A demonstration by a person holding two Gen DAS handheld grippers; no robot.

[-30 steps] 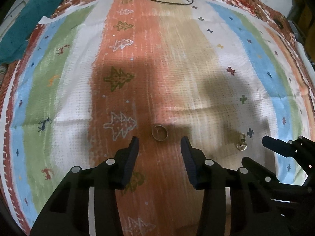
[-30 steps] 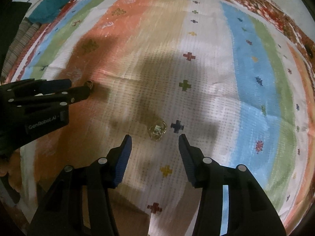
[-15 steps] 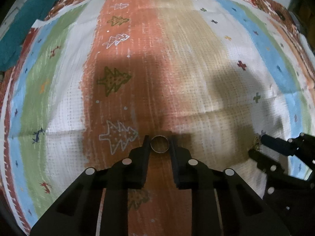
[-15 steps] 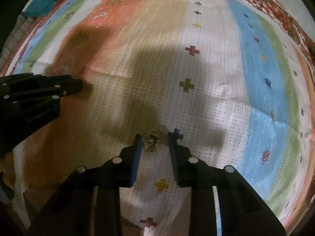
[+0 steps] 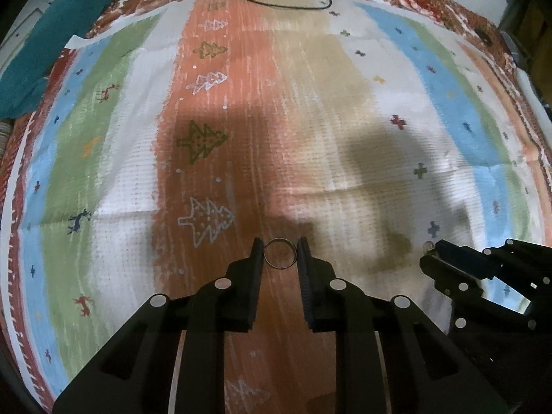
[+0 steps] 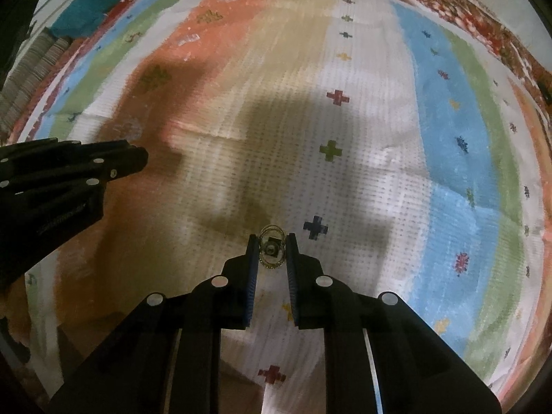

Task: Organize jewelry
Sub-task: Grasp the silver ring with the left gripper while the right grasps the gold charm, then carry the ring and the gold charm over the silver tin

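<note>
Left gripper [image 5: 280,254]: I have it clamped on the plain ring [image 5: 280,254], lower centre of my left view; the band sits between both tips, held by its outer edge so it won't roll.
Right gripper [image 6: 272,251]: jaws closing on the ornate ring [image 6: 272,250], lower centre of my right view; the pads look to be touching its sides.
Pairing: 2 rings, 1 per tool, taken at once to save a trip, I judge.
Cloth [image 5: 310,120]: striped, patterned; both tools point steeply down at it.
Destination: no tray or box visible; I cannot tell where these go.
Cable [image 5: 286,1]: top centre, well apart.
</note>
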